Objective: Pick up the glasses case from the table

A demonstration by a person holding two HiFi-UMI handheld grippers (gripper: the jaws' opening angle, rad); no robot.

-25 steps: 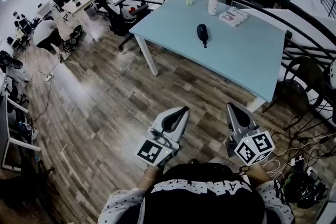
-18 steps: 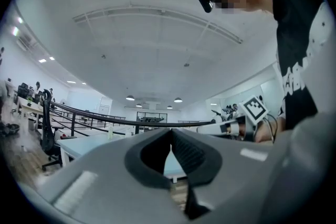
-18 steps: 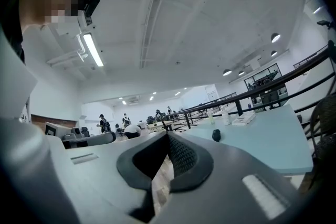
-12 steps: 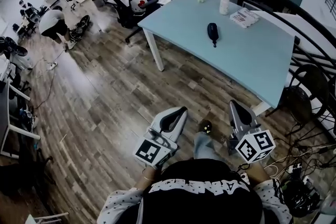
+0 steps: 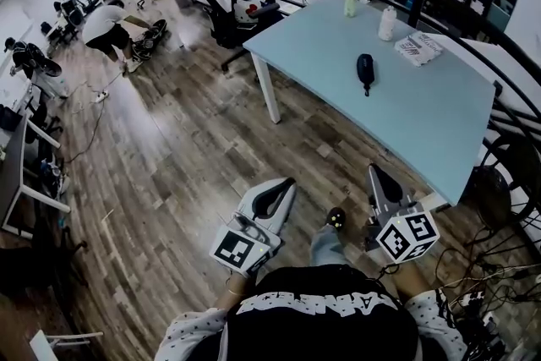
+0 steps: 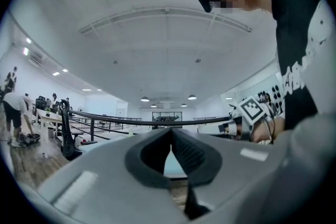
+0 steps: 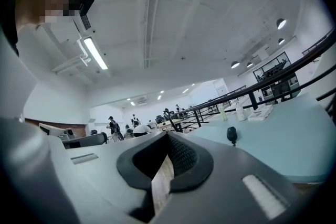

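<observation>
though well apart from right gripper [image 5: 376,177], glasses case [image 5: 365,68] on table [image 5: 439,127]

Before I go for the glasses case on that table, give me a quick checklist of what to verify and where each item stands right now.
1. Glasses case in sight, lying on the table: ok.
2. Room around it: the two bottles and the packet sit apart from it, toward the far edge: ok.
3. Right gripper open for a grab: not ok, jaws shut, nothing between them.
4. Left gripper open: not ok, jaws shut, empty.
5. Case within reach: not ok, both grippers are short of the table's near edge, over the wooden floor.
6. Case closed: cannot tell, too small.
</observation>
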